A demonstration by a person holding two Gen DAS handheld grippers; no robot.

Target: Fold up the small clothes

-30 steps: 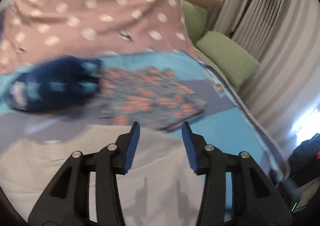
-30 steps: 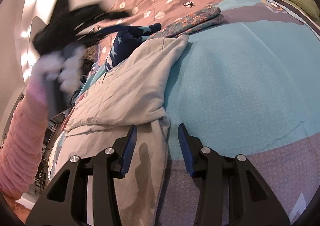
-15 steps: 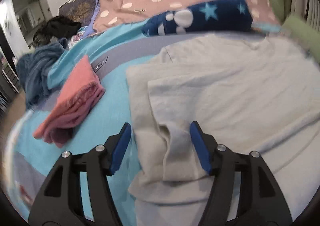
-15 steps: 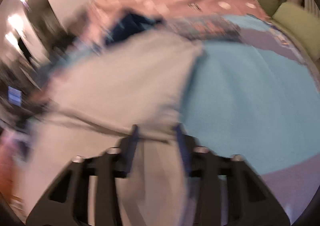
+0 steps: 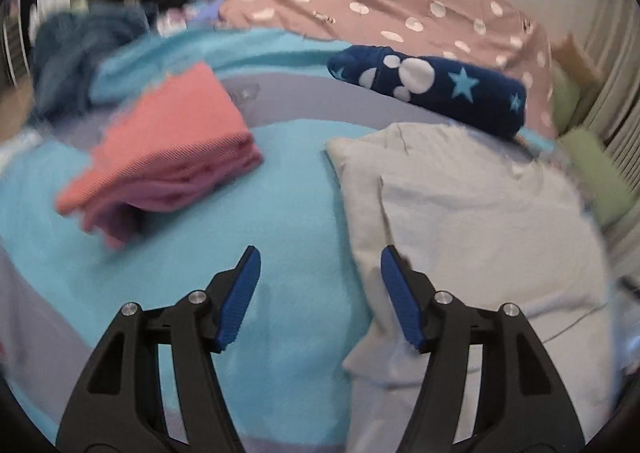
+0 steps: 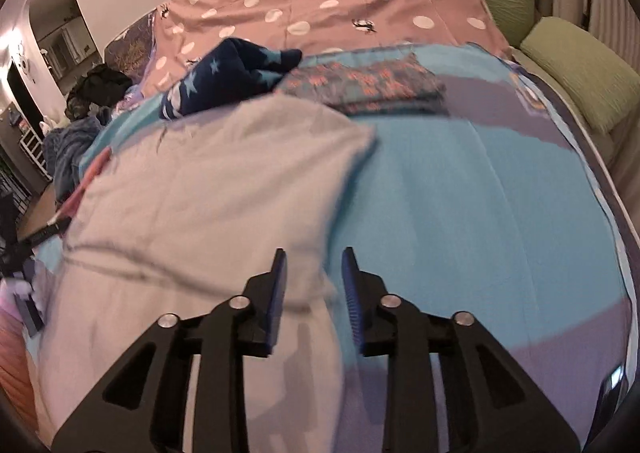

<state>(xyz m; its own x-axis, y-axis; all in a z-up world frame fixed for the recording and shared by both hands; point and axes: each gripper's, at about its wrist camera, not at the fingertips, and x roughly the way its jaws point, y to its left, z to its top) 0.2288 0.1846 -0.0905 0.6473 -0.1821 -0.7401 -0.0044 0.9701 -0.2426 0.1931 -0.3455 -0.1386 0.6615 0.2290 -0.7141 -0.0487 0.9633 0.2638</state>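
- My left gripper [image 5: 320,285] has swung leftward since half a second ago; its jaws now gape over the blue blanket [image 5: 280,221], empty.
- The grey garment [image 5: 472,221] lies flat just beside it.
- My right gripper [image 6: 314,281] stands parted, empty, at the garment's right edge.
- A folded pink cloth [image 5: 168,149] lies well apart.

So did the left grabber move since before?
Yes. The left gripper swung left: the grey garment, between its fingers half a second ago, now sits at its right, with the pink folded pile closer.

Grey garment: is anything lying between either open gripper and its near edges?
Nothing visible. The left gripper is open at the grey garment's left edge; the right gripper is open over its right edge. The pink folded stack and navy star garment lie apart.
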